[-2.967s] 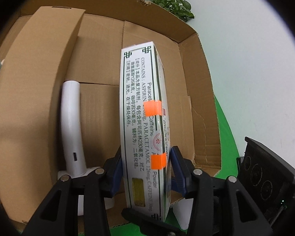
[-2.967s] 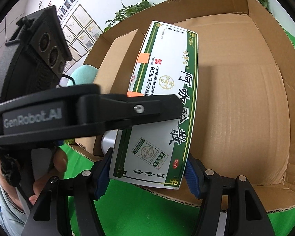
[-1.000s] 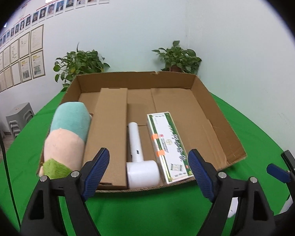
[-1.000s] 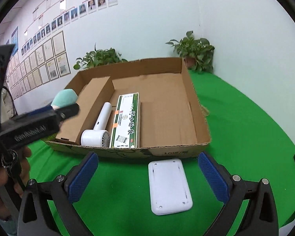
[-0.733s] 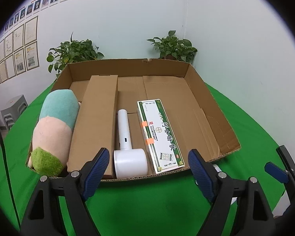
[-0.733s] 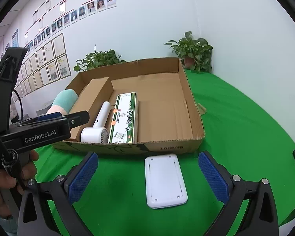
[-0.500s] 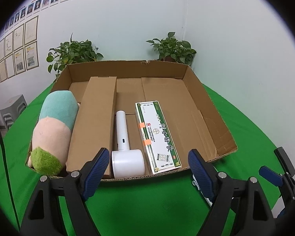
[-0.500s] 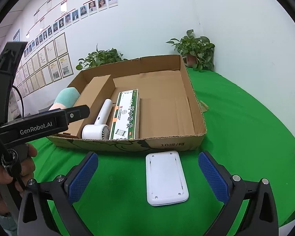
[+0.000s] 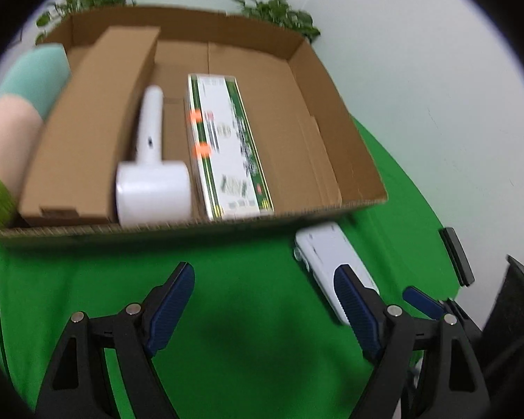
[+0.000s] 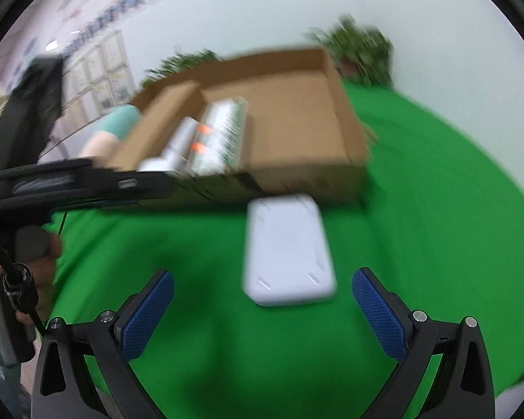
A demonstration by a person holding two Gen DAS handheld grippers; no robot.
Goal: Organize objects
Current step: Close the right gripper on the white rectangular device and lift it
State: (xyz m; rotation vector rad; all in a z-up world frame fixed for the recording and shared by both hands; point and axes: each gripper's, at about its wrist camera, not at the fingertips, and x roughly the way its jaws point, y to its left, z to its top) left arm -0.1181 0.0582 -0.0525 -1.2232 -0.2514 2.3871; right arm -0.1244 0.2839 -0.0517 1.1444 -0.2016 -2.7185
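- Left wrist view: the left gripper hangs with its blue-padded jaws spread wide and nothing between them, over the green tablecloth just short of the cardboard box.
- Inside the box, packed in a row from left to right, lie a plush roll in teal, pink and green, a long brown carton, a white hair dryer with its handle pointing to the far wall, and a green-and-white medicine box with two orange tabs; the right part of the box floor is bare, which looks like room kept for one more item.
- That item appears to be the flat white device, on the cloth outside the box, just beside its near wall and to the right; the left gripper's right finger overlaps its near end in this view, though contact cannot be confirmed.
- Right wrist view, heavily blurred: the right gripper is likewise released, its jaws standing wide to either side of the white device, whose near edge sits just ahead of the pads without touching them — a line-up that suggests this gripper is meant to take it.
- At the left edge, a hand holds the left gripper's handle, its black arm crossing in front of the box's near wall.
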